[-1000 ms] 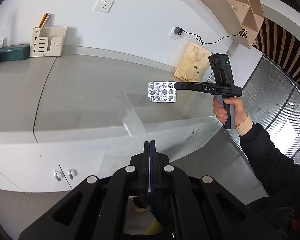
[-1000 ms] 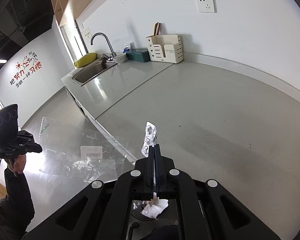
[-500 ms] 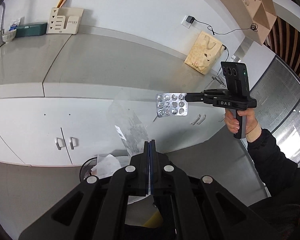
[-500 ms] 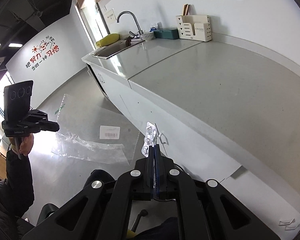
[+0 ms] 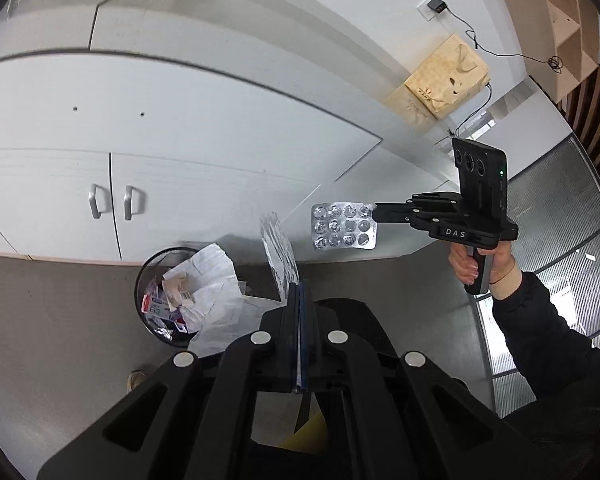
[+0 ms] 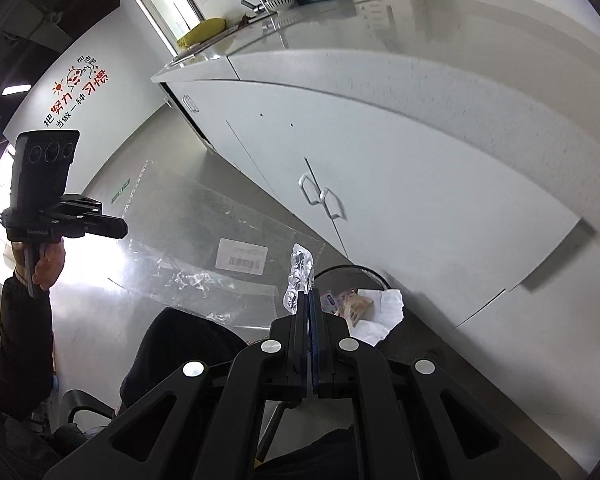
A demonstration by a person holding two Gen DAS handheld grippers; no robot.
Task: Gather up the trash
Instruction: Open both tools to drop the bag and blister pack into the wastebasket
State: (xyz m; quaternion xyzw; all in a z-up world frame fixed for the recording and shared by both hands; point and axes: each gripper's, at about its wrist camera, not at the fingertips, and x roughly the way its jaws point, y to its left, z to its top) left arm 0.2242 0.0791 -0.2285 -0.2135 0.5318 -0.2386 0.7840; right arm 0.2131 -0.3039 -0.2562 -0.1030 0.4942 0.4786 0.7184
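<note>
We judge the main risk is a miss — the bin (image 5: 168, 292) is already heaped, crumpled paper (image 5: 212, 276) spilling over its rim, so anything let go off-centre could slide to the floor. The clear bag (image 6: 204, 240) is wide and limp and may drape over the edge. Our left gripper (image 5: 298, 292) is clamped tight on that bag's edge; our right gripper (image 6: 309, 300) is pinched shut on one end of the blister pack (image 5: 344, 226) — both are in the air near the bin, not yet over it.
</note>
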